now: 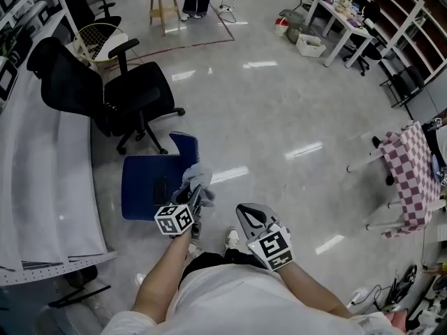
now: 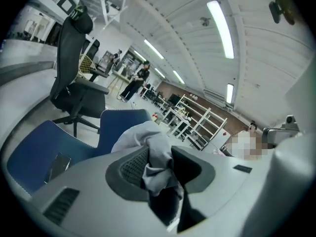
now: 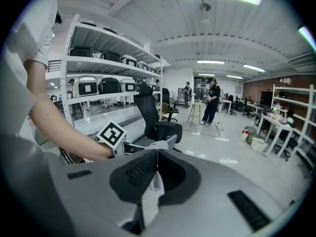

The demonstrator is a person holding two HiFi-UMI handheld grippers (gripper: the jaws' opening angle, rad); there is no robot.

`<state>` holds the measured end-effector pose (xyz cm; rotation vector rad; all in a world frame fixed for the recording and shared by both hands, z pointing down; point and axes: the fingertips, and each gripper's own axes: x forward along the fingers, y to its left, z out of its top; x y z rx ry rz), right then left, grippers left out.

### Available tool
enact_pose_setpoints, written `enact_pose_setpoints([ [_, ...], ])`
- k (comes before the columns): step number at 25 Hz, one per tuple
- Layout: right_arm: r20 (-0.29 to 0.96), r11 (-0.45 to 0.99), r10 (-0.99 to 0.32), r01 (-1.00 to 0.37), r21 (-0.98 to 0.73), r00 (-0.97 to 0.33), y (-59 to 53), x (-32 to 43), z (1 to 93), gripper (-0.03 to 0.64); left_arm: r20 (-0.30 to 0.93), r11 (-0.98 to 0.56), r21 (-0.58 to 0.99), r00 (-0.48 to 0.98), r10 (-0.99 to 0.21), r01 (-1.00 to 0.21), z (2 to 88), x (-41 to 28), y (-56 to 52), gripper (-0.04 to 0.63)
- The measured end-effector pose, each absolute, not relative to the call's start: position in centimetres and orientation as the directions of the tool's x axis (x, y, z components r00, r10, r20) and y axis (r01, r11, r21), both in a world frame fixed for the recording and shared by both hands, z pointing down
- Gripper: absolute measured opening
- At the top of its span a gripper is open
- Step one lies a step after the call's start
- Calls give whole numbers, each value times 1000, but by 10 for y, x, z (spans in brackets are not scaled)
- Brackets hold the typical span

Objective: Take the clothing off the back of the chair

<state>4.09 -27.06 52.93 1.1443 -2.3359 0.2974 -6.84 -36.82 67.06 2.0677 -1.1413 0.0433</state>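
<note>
Currently: left gripper [image 2: 160, 154] clamped on bunched grey garment [image 2: 136, 135], just beside backrest of blue chair [image 1: 143, 187]. Right gripper [image 3: 157, 152]: jaws together, nothing between them, near left gripper.

- Grey floor [image 1: 279, 117]: blue chair [image 1: 140, 187] stands just ahead of left gripper [image 1: 197, 202]; black office chair [image 1: 133, 96] beyond.
- Blue chair: grey clothing [image 1: 197, 178] at backrest, between that gripper's jaws; flat dark object [image 1: 160, 190] on seat, to its left.

Obstacles: blue padded chair [image 1: 143, 187] directly ahead; black swivel office chair [image 1: 133, 93] behind it; long white table [image 1: 45, 173] left. Free passage: glossy grey floor [image 1: 279, 110] right.
</note>
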Motion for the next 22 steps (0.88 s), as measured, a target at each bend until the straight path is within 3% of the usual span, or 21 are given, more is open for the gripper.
enact_pose_setpoints([
  [4, 531, 640, -657, -768, 19, -534, -271, 23, 529, 17, 316, -357, 624, 642, -698, -695, 652, -73, -360, 54],
  [14, 507, 691, -622, -723, -4, -597, -272, -22, 527, 17, 71, -442, 708, 678, -732, -551, 561, -89, -325, 49],
  [22, 525, 711, -591, -703, -21, -613, -247, -63, 533, 17, -32, -447, 764, 663, -748, -466, 528, -121, -301, 49],
])
